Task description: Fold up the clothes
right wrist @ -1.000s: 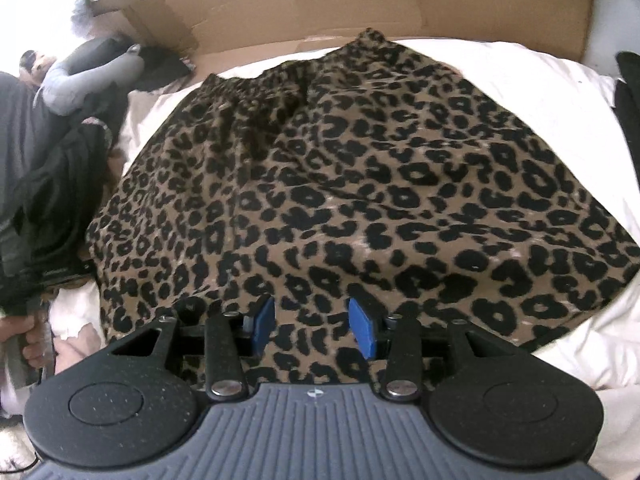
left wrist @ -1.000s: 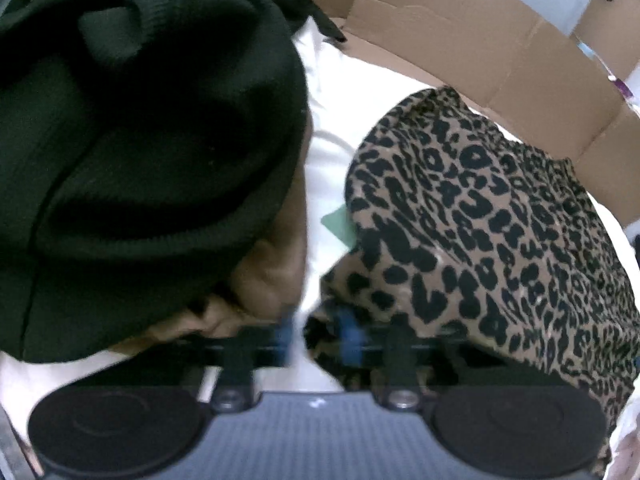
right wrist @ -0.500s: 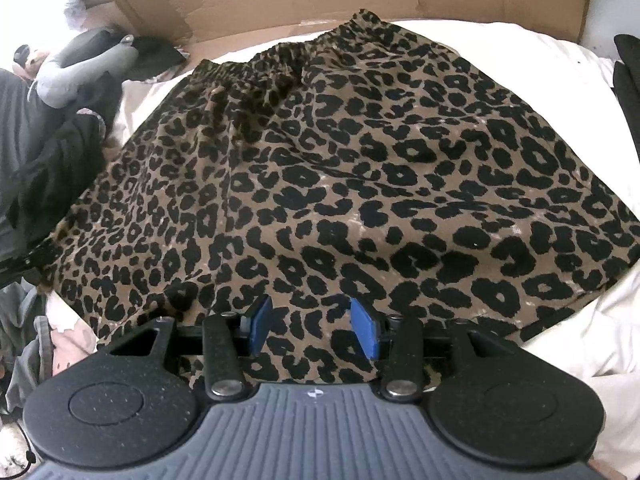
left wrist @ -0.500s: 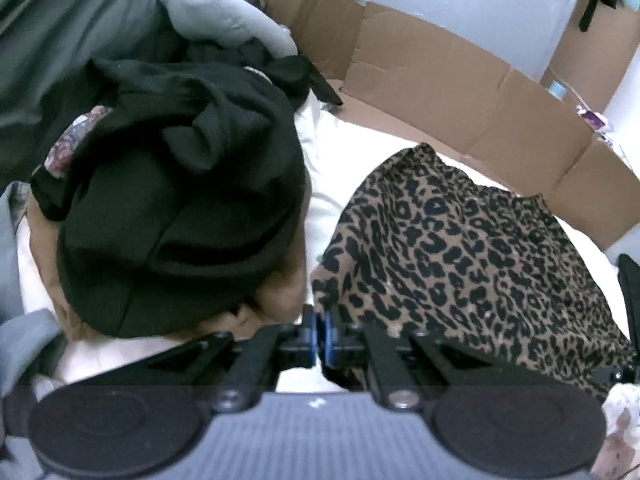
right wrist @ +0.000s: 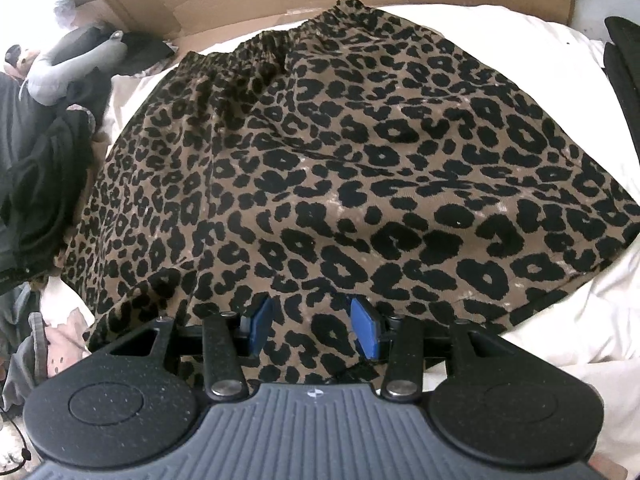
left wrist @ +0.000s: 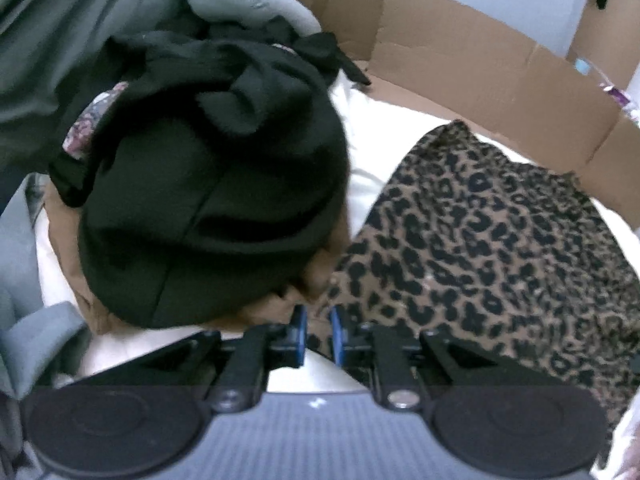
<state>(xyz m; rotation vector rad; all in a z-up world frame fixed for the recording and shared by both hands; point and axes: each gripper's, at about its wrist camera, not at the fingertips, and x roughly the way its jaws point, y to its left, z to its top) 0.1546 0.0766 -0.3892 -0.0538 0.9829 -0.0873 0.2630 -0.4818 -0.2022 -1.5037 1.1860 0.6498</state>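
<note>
A leopard-print skirt (right wrist: 340,168) lies spread flat on a white sheet, its elastic waistband at the far side by the cardboard. It also shows in the left wrist view (left wrist: 492,248), on the right. My left gripper (left wrist: 318,334) sits at the skirt's near left corner with its blue pads a narrow gap apart; a bit of the hem lies in that gap, not clamped. My right gripper (right wrist: 314,326) is open, its pads wide apart over the skirt's near hem, with fabric under and between them.
A heap of black, brown and grey clothes (left wrist: 208,208) lies left of the skirt, also at the left edge of the right wrist view (right wrist: 36,184). Cardboard walls (left wrist: 472,68) stand behind the white sheet (right wrist: 560,320). A black garment (right wrist: 624,68) lies at far right.
My left gripper was shut on the skirt's corner half a second ago and has now parted its pads slightly. The skirt has been drawn out flatter and wider. The right gripper stayed open.
</note>
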